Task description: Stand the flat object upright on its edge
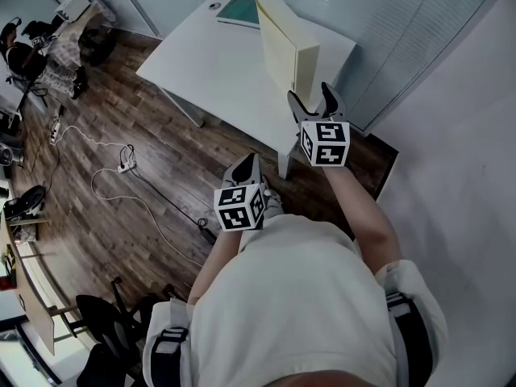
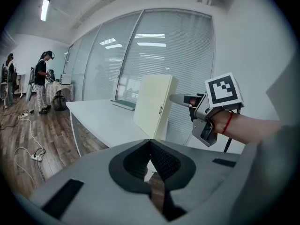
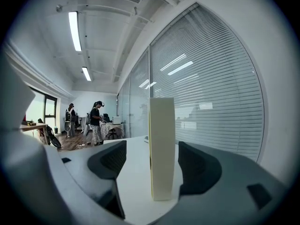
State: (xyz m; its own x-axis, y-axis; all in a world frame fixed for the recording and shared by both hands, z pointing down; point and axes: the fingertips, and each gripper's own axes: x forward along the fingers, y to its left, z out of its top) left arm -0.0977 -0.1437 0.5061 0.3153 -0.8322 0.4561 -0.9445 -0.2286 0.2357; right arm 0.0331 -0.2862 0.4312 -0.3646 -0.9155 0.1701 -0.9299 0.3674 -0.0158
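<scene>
head view: overhead, steeply down, table (image 1: pixel 210 71) far at 12 o'clock | left gripper view: low, mid-range, box (image 2: pixel 152 104) at 12, right gripper (image 2: pixel 180 99) at 2 | right gripper view: level, box close ahead | shared: box, table

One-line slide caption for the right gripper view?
Cream box stands upright on the white table between the open jaws of the right claw, touching neither.

A white worktop (image 1: pixel 218 71) stretches ahead of the jaws. At its far end, well beyond them, lies a teal book (image 1: pixel 239 12), with a small round thing (image 1: pixel 213 6) just beside it. Slatted blinds (image 3: pixel 211 78) rise behind the worktop and to the jaws' right. Far to the jaws' left, people (image 3: pixel 96 121) stand on the wooden floor (image 1: pixel 177 160), where a power strip (image 1: pixel 124 166) lies with its white cable.
</scene>
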